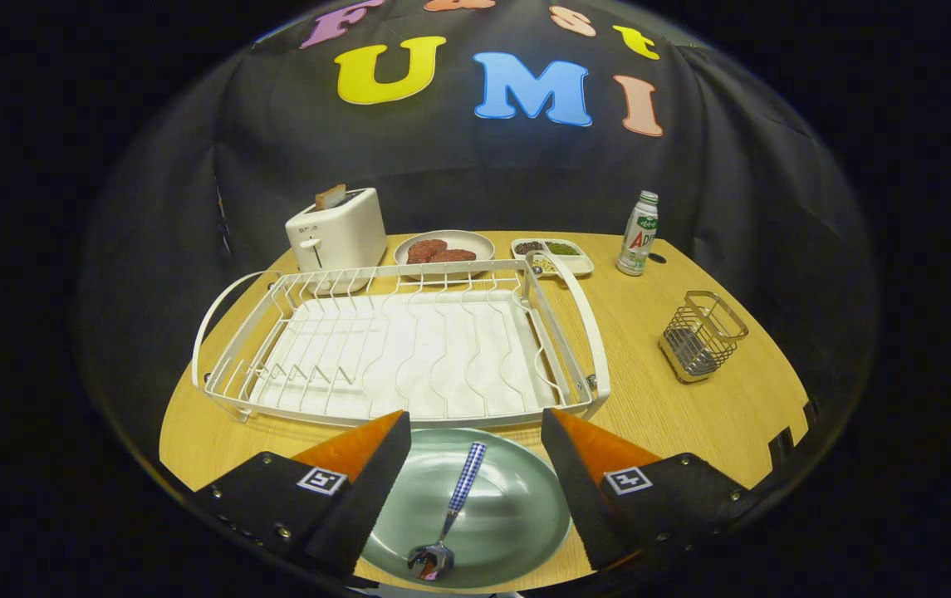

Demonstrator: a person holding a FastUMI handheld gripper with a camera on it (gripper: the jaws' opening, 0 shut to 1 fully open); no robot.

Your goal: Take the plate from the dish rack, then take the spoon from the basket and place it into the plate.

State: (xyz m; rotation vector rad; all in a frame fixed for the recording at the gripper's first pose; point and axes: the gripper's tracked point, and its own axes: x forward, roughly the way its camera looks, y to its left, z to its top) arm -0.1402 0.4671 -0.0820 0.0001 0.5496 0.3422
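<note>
Gripper view: the gripper [475, 465] has its black-and-orange fingers [359, 490] spread wide, grasping nothing. Between them a pale green round plate [517, 515] lies on the light wooden surface [674, 399], and a metal spoon with a blue-checked handle [452, 519] lies in the plate. Just beyond stands the white wire dish rack [409, 349]. Off to the right sits a small metal wire basket [701, 335]. Farther back are a white toaster [337, 234], a plate of brown patties [445, 251] and a white bottle [638, 233] whose label is too small to read.

1 rack [409, 349], 2 plates [517, 515] – 1 spoon [463, 490], 1 basket [701, 335], 1 toaster [338, 232], 1 bottle [638, 234], 1 tray [554, 253].
</note>
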